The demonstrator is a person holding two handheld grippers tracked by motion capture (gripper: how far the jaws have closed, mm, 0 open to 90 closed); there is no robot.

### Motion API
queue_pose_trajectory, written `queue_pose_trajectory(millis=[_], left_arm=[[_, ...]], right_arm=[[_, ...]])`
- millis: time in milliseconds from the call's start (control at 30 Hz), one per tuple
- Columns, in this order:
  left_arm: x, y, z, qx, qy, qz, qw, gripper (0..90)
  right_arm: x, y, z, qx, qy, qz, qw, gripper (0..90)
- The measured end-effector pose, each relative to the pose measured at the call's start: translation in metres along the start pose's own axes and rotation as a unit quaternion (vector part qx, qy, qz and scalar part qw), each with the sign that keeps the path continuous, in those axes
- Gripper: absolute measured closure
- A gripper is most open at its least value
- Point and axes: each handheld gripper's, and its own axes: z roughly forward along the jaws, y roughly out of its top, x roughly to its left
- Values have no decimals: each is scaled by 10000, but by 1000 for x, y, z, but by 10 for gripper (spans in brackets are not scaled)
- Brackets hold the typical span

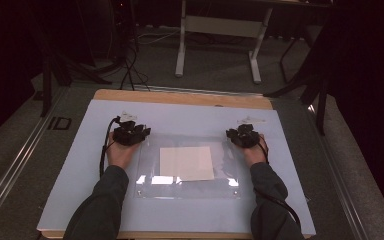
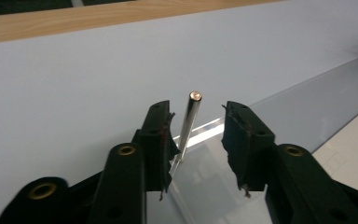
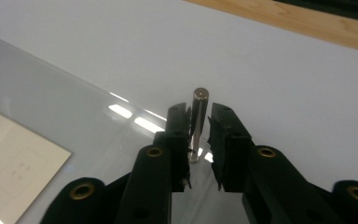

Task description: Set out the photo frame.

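1. High view: a table (image 1: pixel 190 97) with a wooden far edge carries a pale blue mat (image 1: pixel 80 170). A clear sheet (image 1: pixel 230 170) lies flat on the middle of the mat, and a cream paper (image 1: pixel 186 163) lies at the sheet's centre, under or on it; I cannot tell which.
2. High view: the left gripper (image 1: pixel 130 133) sits at the sheet's far left corner, held in the left hand (image 1: pixel 120 154), with a dark sleeve (image 1: pixel 102 205) coming from the near edge. The right gripper (image 1: pixel 244 135) sits at the far right corner, held in the right hand (image 1: pixel 255 152). A black cable (image 1: pixel 104 145) loops beside the left wrist. Beyond the table, a white desk frame (image 1: pixel 219 40) stands on the grey floor.
3. Left gripper view: the left gripper (image 2: pixel 196 133) has its jaws well apart. A slim metal pin (image 2: pixel 189 122) stands nearly upright at the sheet's (image 2: pixel 307 107) corner, between the jaws. It is close against the left jaw's pad, touching or nearly so, and clear of the right jaw, so nothing is gripped.
4. Right gripper view: the right gripper (image 3: pixel 199 130) has its jaws nearly closed around a second upright pin (image 3: pixel 198 116) at the sheet's (image 3: pixel 51 102) corner. The jaws flank the pin closely. I cannot tell whether the pads press it or a thin gap remains. The paper (image 3: pixel 14 154) shows at the left, and the wooden edge (image 3: pixel 307 23) lies far off.
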Motion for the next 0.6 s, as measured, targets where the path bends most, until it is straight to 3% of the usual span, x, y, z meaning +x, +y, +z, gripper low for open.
queue_pose_trajectory(millis=[133, 333, 600], left_arm=[[2, -2, -2, -43, -98, -75, 9999, 556], [4, -5, -3, -203, -278, -148, 9993, 589], [3, -6, -3, -92, -122, 75, 9999, 692]], right_arm=[[-2, -1, -7, -113, 63, -20, 9999, 761], [-4, -3, -10, -218, 136, 12, 9997, 810], [-3, -4, -7, -405, 162, 127, 9990, 829]])
